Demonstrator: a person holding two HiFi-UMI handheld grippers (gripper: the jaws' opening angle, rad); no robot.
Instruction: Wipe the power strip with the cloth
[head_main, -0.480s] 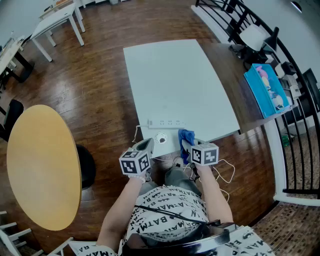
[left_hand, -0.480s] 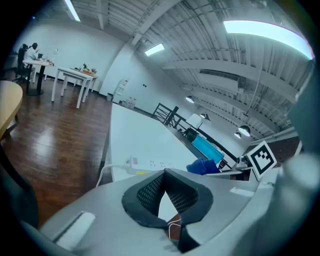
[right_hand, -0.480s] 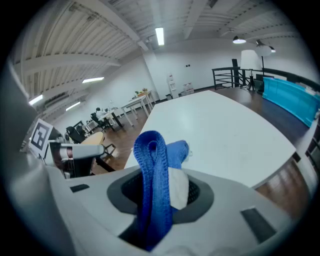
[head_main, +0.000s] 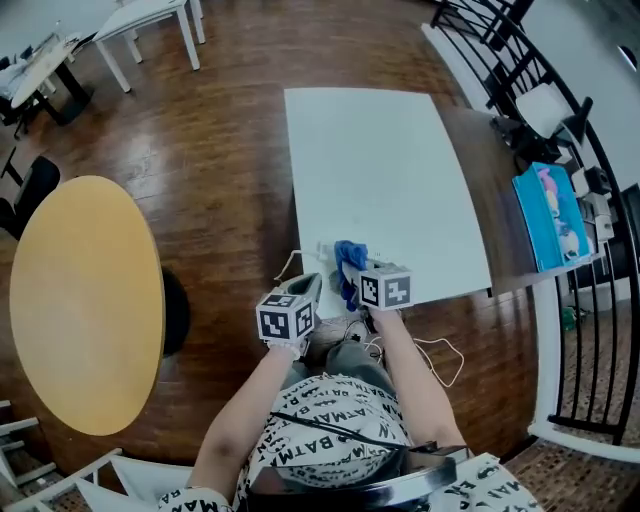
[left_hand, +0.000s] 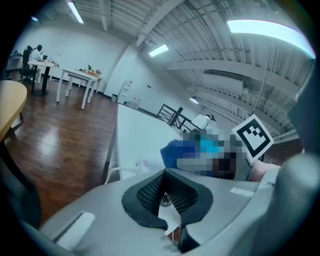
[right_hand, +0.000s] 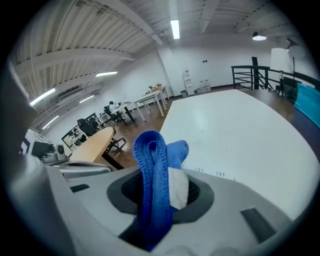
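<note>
Cloth (right_hand: 152, 165) clamped in rt tool (right_hand: 161, 192) — power strip (left_hand: 141, 164) just ahead; lt tool (left_hand: 165, 187) closed, empty.

One cloth (right_hand: 157, 165), one power strip (left_hand: 141, 165), two tongs (left tongs (left_hand: 167, 192), right tongs (right_hand: 160, 195)).

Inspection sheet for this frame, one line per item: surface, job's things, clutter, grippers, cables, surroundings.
surface: white table on a wood floor.
job's things: power strip near the table's near edge; blue cloth held at it, contact unclear.
clutter: nothing seen.
grippers: right gripper shut on the blue cloth; left gripper shut, empty, beside the strip.
cables: white cable leaves the strip leftward; second cable on the floor.
surroundings: round yellow table left; black railing, blue box right.
</note>
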